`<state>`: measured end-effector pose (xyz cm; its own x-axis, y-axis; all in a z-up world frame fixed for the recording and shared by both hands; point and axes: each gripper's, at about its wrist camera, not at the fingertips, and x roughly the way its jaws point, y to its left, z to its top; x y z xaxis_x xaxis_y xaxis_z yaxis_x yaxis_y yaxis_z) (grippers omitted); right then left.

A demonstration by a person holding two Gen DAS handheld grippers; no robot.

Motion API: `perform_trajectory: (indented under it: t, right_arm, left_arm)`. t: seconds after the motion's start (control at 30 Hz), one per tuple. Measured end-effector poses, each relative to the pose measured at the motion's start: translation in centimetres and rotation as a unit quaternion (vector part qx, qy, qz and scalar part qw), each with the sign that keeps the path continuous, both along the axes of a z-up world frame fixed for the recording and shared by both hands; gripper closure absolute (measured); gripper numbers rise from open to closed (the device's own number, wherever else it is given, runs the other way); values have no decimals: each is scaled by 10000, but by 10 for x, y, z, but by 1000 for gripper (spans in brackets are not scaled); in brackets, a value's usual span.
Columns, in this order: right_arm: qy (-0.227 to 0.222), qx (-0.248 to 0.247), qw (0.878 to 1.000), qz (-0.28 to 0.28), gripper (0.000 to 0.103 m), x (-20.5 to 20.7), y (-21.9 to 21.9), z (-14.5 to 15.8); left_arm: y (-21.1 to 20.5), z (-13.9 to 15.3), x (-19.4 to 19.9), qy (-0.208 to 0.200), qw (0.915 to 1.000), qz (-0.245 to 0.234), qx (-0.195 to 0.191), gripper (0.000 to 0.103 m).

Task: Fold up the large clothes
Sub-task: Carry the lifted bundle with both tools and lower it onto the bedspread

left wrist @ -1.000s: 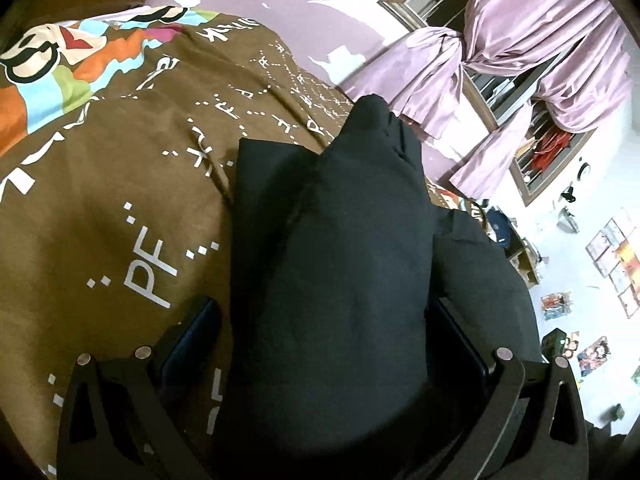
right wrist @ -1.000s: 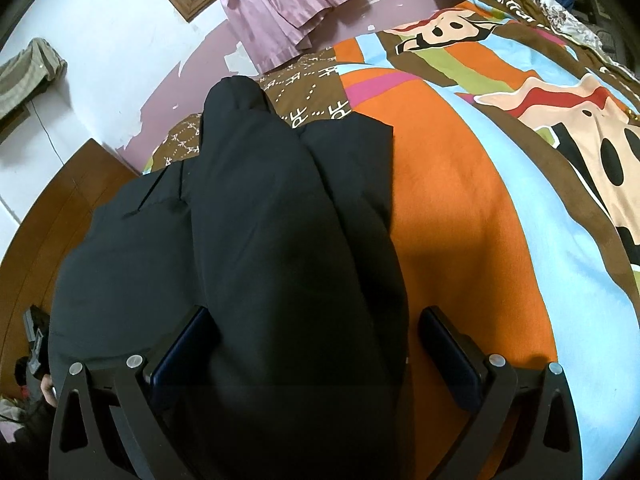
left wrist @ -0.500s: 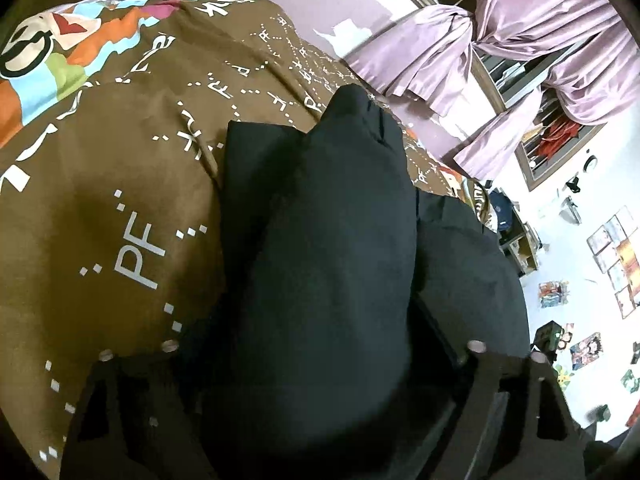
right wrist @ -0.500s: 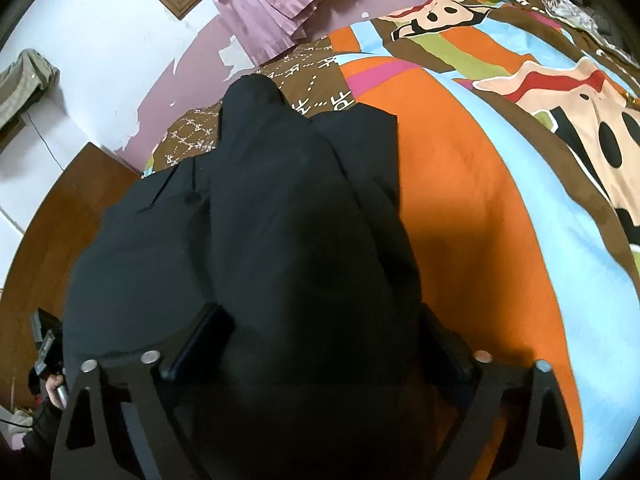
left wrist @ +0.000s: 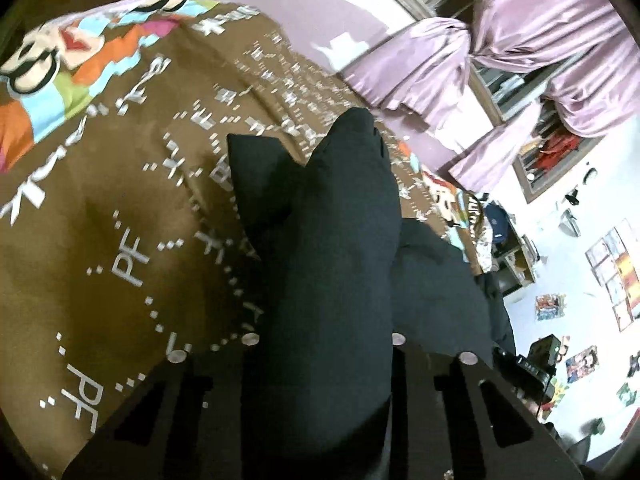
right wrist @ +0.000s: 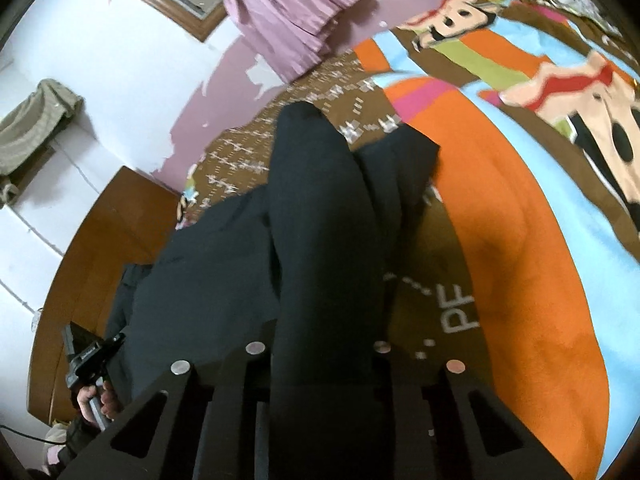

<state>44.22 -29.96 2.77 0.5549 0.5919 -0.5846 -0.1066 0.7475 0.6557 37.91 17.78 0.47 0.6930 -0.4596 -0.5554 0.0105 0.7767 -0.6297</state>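
Fingertips of both grippers are hidden under cloth, so the actual contact can't be seen. Left gripper (left wrist: 324,360): jaws drawn in close on a raised ridge of the black garment (left wrist: 332,248), apparently pinching it. Right gripper (right wrist: 320,360): same, jaws narrow with a thick fold of the black garment (right wrist: 320,240) bunched between them. Lower edge of the garment is cut off by the gripper bodies in both views; garment type hard to make out, all dark with little detail.

Garment lies on the bedspread (left wrist: 100,220), brown with white lettering on the left side, orange and blue cartoon print (right wrist: 520,240) on the right. Bare bedspread lies open on the outer side of each gripper. Inner side of the garment spreads toward the bed edge, near the wooden floor (right wrist: 100,240).

The gripped ridge runs lengthwise away from both cameras, pointing at the wall with purple curtains (left wrist: 500,60). A flat corner (left wrist: 256,168) sticks out beside it.
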Motion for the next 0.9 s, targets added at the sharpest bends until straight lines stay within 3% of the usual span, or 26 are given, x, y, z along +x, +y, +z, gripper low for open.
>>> perform_trajectory:
  t: [0.2,0.47,0.6,0.7,0.9]
  right_arm:
    - [-529,89,9982,253,90,-8,34,50]
    - [-887,296,9936,636,90,-9,85,75]
    - [-781,65,9934,837,90,-1,111,66]
    - [-566,-232,9940,910,90,0,122,46]
    - [-67,-620,9956,702,86,4,112,13]
  left_arm:
    - [-14,47,-12,-344,9987,-106,369,85]
    - [17,85,-48,-797,9933,266,788,85]
    - [29,78,-56,-657,9907,520,1069,85]
    - [36,56,-54,-379,9915,653,1056,85]
    - [40,21,-54,-135,9880,831,1293,80]
